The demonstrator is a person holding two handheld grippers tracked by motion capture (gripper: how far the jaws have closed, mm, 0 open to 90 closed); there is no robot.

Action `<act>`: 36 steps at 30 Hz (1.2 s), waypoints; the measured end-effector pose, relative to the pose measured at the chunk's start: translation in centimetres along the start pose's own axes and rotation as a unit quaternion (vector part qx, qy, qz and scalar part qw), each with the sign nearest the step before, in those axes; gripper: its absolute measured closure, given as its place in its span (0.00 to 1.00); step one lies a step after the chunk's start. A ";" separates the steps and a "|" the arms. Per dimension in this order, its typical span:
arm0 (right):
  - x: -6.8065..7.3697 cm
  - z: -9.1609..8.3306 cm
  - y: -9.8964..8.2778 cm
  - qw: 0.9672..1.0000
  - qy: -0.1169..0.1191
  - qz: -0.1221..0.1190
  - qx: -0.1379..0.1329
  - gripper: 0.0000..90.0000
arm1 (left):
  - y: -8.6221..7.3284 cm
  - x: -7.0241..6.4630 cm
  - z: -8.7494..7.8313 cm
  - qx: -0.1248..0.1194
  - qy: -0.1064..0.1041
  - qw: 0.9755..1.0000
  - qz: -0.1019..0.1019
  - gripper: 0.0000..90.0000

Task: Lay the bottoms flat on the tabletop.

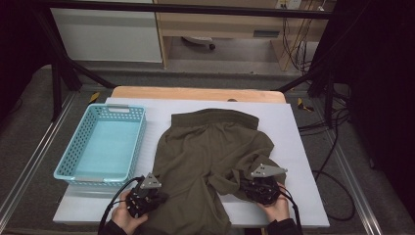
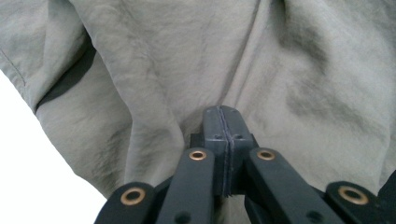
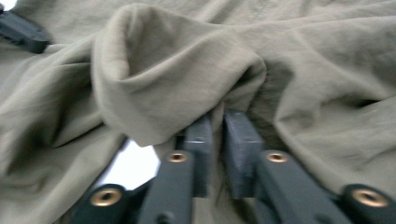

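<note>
An olive-green garment (image 1: 210,147) lies spread on the white table cover (image 1: 293,127), its waistband at the far end and its legs toward me. My left gripper (image 1: 159,195) sits at the near left leg. In the left gripper view its jaws (image 2: 222,109) are pressed together, and creases in the cloth (image 2: 163,56) run to the tips. My right gripper (image 1: 245,184) is at the bunched near right leg. In the right gripper view its jaws (image 3: 217,116) stand nearly together with a fold of the cloth (image 3: 177,70) pinched between the pads.
A light blue plastic basket (image 1: 117,108) stands empty at the left of the table. Bare white cover (image 1: 303,196) runs along the right side and the near edge. Dark frame bars and cables surround the table.
</note>
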State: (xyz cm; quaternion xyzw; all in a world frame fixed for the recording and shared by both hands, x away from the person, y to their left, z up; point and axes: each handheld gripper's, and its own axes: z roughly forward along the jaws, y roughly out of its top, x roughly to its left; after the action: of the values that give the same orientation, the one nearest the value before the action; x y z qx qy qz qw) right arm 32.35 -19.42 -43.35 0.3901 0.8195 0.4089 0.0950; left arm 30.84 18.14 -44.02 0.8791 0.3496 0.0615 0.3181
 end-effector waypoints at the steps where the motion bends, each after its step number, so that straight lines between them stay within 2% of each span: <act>1: 0.2 -0.3 -0.1 1.000 0.004 -0.001 0.001 0.97 | 0.0 0.0 0.0 0.000 0.000 1.000 0.000 0.99; 5: 1.2 -1.5 -0.9 1.000 0.010 -0.017 0.008 0.99 | 0.0 0.0 0.0 0.000 0.000 1.000 0.000 0.99; 9: 2.0 -2.3 -2.7 0.999 0.008 -0.031 0.034 0.99 | 0.0 0.0 0.0 0.001 0.001 1.000 -0.001 0.99; 11: 2.3 -2.7 -3.4 0.999 0.012 -0.029 0.041 0.96 | 0.0 0.0 0.0 0.001 0.001 1.000 -0.001 0.99; 12: 2.3 -3.0 -3.6 0.999 0.009 -0.030 0.041 0.90 | 0.0 0.0 0.0 0.001 0.001 1.000 -0.001 0.99; 16: 1.9 -5.2 -3.5 1.000 0.001 -0.020 0.003 0.78 | 0.0 0.0 0.0 0.001 0.000 1.000 -0.002 0.99; 19: 1.5 -6.6 -2.5 0.999 -0.007 -0.008 -0.035 0.69 | 0.0 0.0 0.0 0.001 0.000 1.000 -0.003 0.99; 22: 0.9 -6.3 -1.0 0.998 -0.002 0.002 -0.056 0.60 | 0.0 0.0 0.0 0.001 0.000 1.000 -0.002 0.99; 24: 0.5 -5.0 0.0 0.999 -0.001 -0.001 -0.048 0.58 | 0.0 0.0 0.0 0.001 -0.001 1.000 -0.002 0.99; 26: 0.3 -3.4 0.7 0.999 0.003 -0.003 -0.035 0.58 | 0.0 0.0 0.0 0.001 0.000 1.000 -0.001 0.99; 28: 0.0 -1.7 1.0 1.000 0.008 0.001 -0.017 0.63 | 0.0 0.0 0.0 0.001 -0.001 1.000 -0.001 0.99; 30: -0.3 -0.5 0.8 1.000 0.007 0.005 0.003 0.74 | 0.0 0.0 0.0 0.000 -0.001 1.000 -0.001 0.99; 32: -0.4 -0.2 0.4 1.000 0.017 0.015 0.010 0.87 | 0.0 0.0 0.0 0.001 -0.001 1.000 -0.001 0.99; 36: -0.1 -1.3 -0.7 0.999 0.024 0.037 0.025 0.96 | 0.0 0.0 0.0 0.001 0.000 1.000 0.000 0.99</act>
State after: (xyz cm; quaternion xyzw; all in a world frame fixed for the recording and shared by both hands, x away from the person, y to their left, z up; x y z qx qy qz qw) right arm 31.36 -20.55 -43.04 0.4127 0.8163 0.4011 0.0501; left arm 30.86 18.14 -44.00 0.8792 0.3499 0.0610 0.3175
